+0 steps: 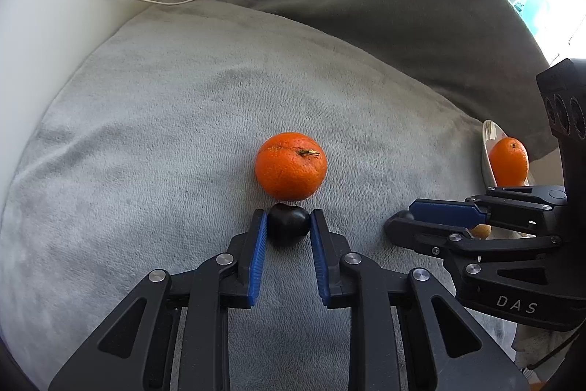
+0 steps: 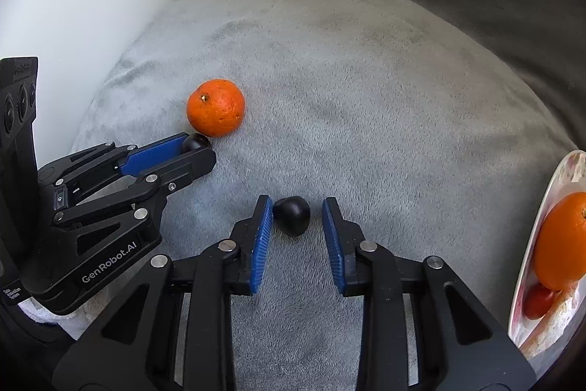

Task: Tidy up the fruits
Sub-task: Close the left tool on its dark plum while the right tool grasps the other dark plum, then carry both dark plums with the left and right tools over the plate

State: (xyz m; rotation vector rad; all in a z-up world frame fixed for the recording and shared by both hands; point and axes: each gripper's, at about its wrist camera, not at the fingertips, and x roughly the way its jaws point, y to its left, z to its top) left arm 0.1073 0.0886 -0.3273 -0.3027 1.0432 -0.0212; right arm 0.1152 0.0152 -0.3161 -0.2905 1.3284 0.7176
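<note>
On a grey plush cushion (image 1: 164, 120) lies a mandarin (image 1: 290, 166), also in the right wrist view (image 2: 215, 107). Just in front of it my left gripper (image 1: 288, 224) is shut on a dark plum (image 1: 288, 225), both blue pads touching it; the right wrist view shows this from the side (image 2: 196, 142). My right gripper (image 2: 297, 220) is open around a second dark plum (image 2: 293, 215), which touches the left pad while the right pad stands apart. In the left wrist view the right gripper (image 1: 403, 220) is at the right.
A white plate (image 2: 527, 266) at the cushion's right edge holds an orange (image 2: 562, 240) and a small red fruit (image 2: 538, 301); the plate (image 1: 487, 149) and its orange (image 1: 508, 161) also show in the left wrist view. A darker cushion (image 1: 366, 6) with cables lies behind.
</note>
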